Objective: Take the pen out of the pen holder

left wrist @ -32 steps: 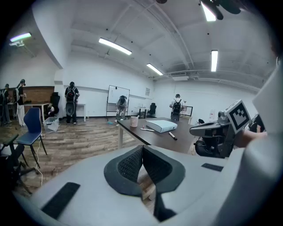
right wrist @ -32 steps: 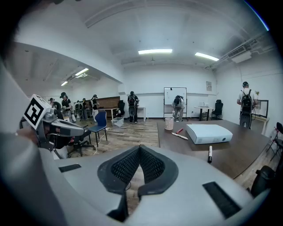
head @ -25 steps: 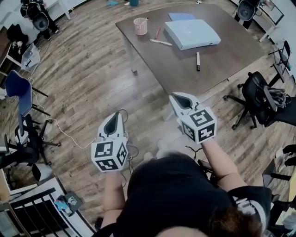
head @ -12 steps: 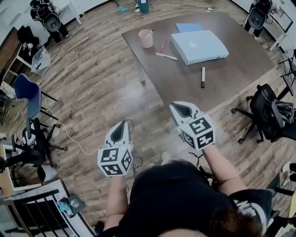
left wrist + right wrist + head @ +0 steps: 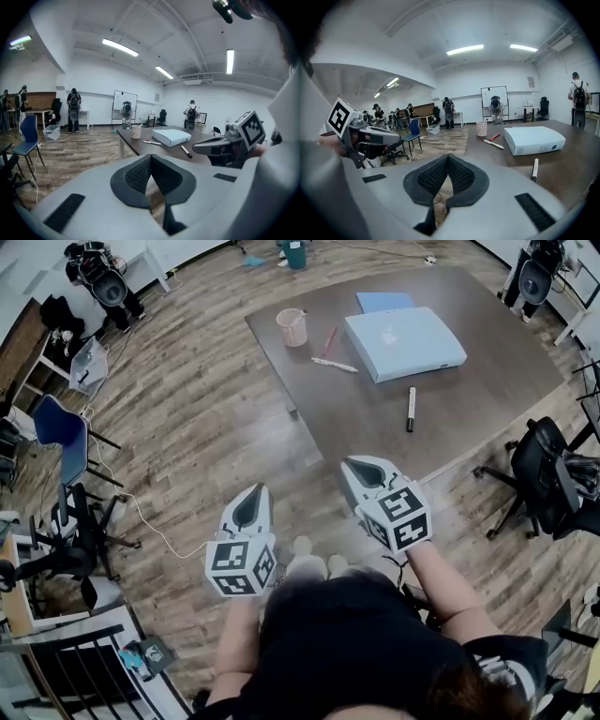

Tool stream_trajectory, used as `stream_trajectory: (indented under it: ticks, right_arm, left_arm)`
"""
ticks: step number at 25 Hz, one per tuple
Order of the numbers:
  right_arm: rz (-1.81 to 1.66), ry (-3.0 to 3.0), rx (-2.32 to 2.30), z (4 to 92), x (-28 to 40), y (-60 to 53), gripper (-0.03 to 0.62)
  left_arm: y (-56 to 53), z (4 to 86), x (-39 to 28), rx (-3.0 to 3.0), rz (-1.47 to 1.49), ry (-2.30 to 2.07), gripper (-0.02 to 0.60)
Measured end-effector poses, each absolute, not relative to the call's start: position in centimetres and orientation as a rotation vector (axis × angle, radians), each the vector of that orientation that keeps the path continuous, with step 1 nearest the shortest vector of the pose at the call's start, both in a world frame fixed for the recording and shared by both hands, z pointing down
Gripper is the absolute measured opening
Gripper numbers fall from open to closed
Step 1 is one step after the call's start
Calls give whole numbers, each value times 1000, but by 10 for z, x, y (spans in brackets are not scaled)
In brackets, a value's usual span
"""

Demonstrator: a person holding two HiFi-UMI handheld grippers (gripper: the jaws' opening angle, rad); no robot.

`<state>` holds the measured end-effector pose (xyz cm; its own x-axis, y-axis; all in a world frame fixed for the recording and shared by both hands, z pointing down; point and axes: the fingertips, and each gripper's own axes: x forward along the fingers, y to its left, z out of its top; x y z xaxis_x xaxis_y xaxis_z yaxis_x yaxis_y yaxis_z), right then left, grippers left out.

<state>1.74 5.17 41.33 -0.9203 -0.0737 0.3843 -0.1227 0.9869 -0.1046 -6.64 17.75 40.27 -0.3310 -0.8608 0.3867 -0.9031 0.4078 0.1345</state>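
Approach stage: 2 grippers clenched and empty, both short of the table (image 5: pixel 473 395).
The pen holder (image 5: pixel 292 326) stands upright at the table's far left corner, well ahead of the left gripper (image 5: pixel 253 498) and right gripper (image 5: pixel 358 467). The right is nearer the table's near edge. Whether it holds a pen is too small to tell.

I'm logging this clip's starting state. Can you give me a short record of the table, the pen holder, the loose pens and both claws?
table: brown, ahead of the person
pen holder: pink mesh cup, upright near the table's far left corner; contents unclear
loose items: red pen, white pen, black marker, all lying flat on the table
white box: right of the holder
left claw: shut, empty, over the floor
right claw: shut, empty, far from the holder
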Motion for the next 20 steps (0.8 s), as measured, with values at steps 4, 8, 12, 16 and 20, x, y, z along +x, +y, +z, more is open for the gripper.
stream_trajectory:
  ticks: [4, 8, 12, 16, 20]
  right_arm:
    - [203, -2717, 147, 423, 17, 45, 18]
    - [200, -2696, 166, 429, 10, 42, 18]
    - [193, -2669, 198, 436, -2, 33, 18]
    - [218, -2641, 243, 441, -17, 20, 18]
    - [247, -2625, 295, 442, -35, -1, 18]
  left_arm:
    - [159, 399, -74, 1549, 150, -2268, 28]
    - [139, 405, -91, 1595, 188, -2255, 28]
    - [109, 411, -108, 1676, 244, -2217, 28]
    - [78, 414, -127, 1765, 320, -2156, 29]
    - [44, 416, -156, 1801, 328, -2117, 30]
